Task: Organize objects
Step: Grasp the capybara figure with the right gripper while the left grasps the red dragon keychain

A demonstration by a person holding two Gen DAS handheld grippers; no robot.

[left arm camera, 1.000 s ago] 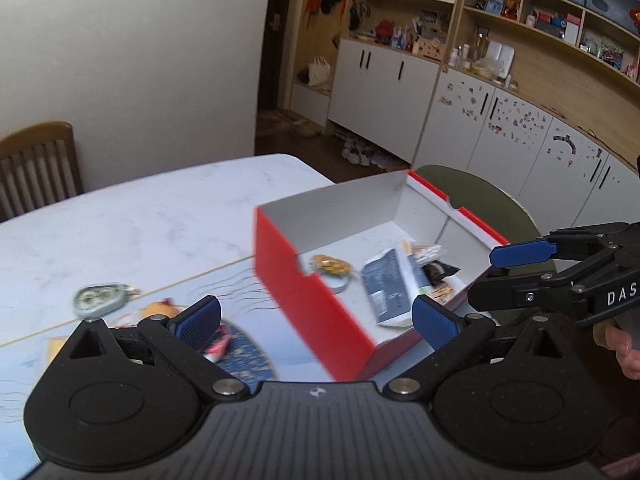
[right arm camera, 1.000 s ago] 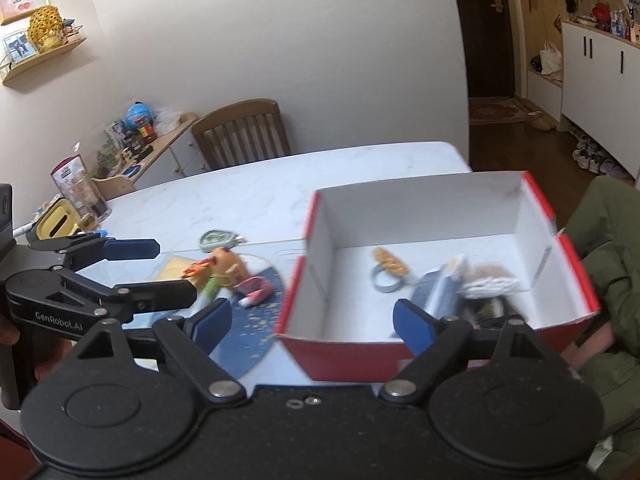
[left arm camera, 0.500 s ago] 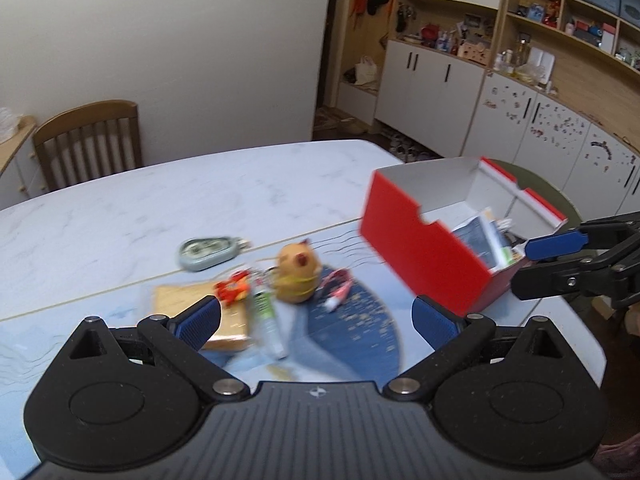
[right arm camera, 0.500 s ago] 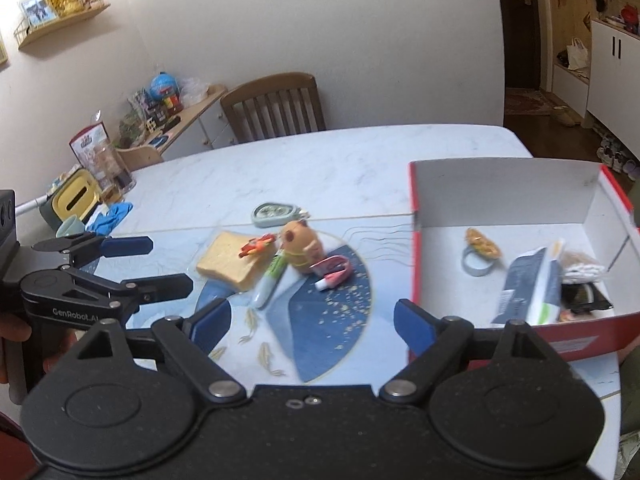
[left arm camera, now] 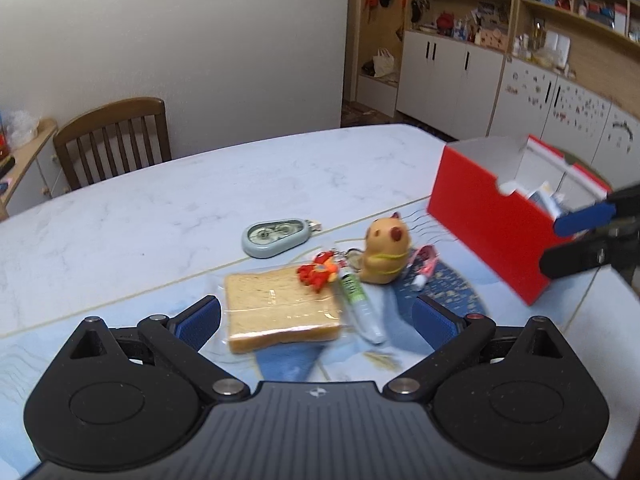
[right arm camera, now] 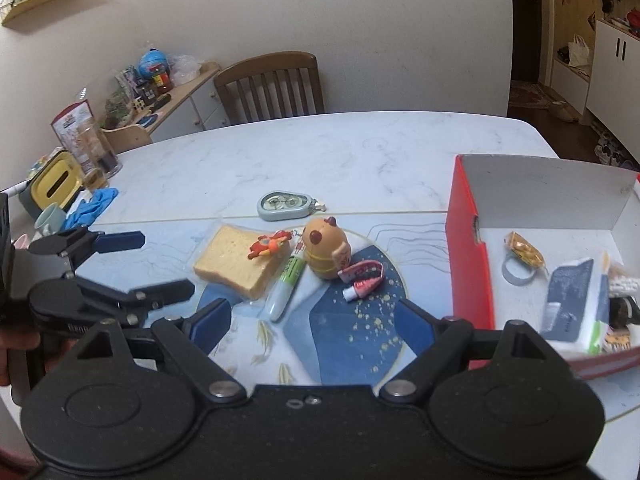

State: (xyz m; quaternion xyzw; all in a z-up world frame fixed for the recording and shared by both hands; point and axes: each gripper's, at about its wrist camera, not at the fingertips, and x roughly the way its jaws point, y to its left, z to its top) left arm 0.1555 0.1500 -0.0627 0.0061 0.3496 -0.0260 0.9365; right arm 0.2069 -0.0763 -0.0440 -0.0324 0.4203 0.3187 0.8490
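Left gripper [left arm camera: 316, 316]: jaws apart, empty, above bread slice [left arm camera: 280, 314].
Right gripper [right arm camera: 316, 316]: jaws apart, empty.
Loose items: bear toy [right arm camera: 326, 254] at table centre; tape dispenser [right arm camera: 285, 206] at its 11 o'clock.
Red box [right arm camera: 468, 256]: at bear's 3 o'clock, partly filled.

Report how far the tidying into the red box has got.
Partly done. The red box already holds several items, including a dark booklet. Both tools, left and right, are open and empty. Still on the table: wrapped bread, bear toy, pen, tape dispenser, small tube.
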